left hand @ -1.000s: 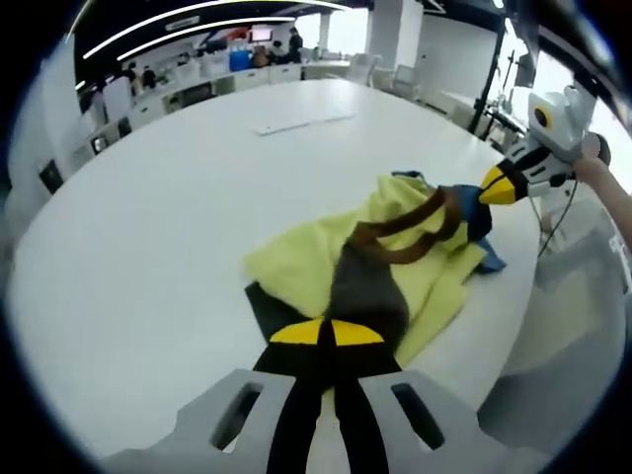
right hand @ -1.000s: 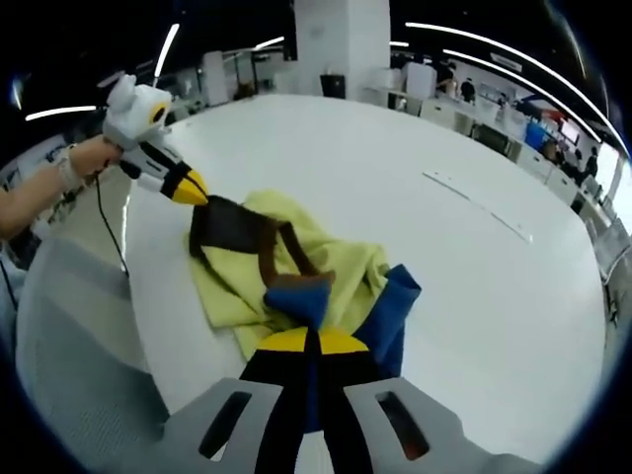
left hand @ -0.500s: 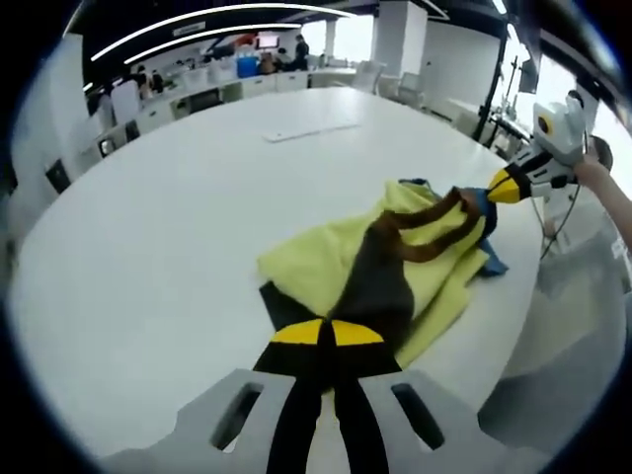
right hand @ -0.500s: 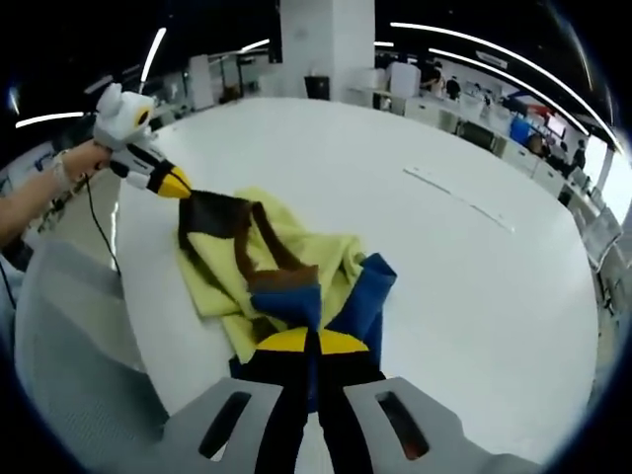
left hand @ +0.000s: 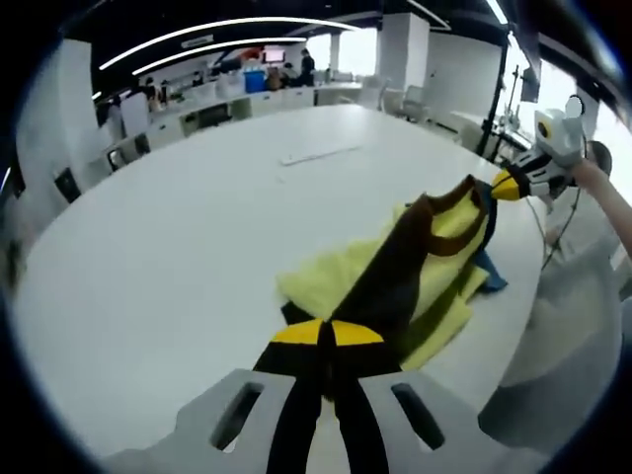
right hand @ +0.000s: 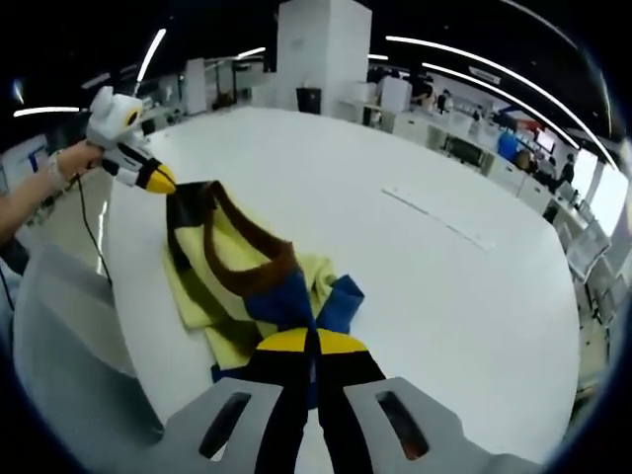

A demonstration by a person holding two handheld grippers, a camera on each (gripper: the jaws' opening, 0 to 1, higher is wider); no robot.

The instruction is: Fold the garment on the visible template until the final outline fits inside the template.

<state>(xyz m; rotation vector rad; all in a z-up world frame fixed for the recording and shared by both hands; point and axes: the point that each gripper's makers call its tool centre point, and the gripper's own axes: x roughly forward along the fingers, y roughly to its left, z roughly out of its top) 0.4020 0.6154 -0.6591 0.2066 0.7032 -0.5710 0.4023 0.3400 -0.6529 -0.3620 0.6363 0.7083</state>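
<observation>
A yellow garment (left hand: 439,272) with a brown neckband and a blue part hangs partly lifted over the white table (left hand: 148,247), stretched between both grippers. My left gripper (left hand: 326,333) is shut on its dark brown edge. My right gripper (left hand: 506,185) comes in from the right, pinching the far end of the band. In the right gripper view, my right gripper (right hand: 311,342) is shut on the blue part of the garment (right hand: 193,291). My left gripper (right hand: 156,178), held by a hand, grips the far end. A thin flat white sheet (left hand: 316,154) lies further out on the table.
The round table's edge (right hand: 128,326) runs close beside the garment, with the person's grey clothing (right hand: 59,336) just past it. The white sheet (right hand: 444,224) lies beyond the garment on the table (right hand: 474,306). Desks, chairs and people stand far behind, with a pillar (right hand: 316,49).
Both grippers have risen and pulled apart, so the brown band and the yellow cloth are lifted and drawn taut. Less of the garment lies crumpled on the table.
</observation>
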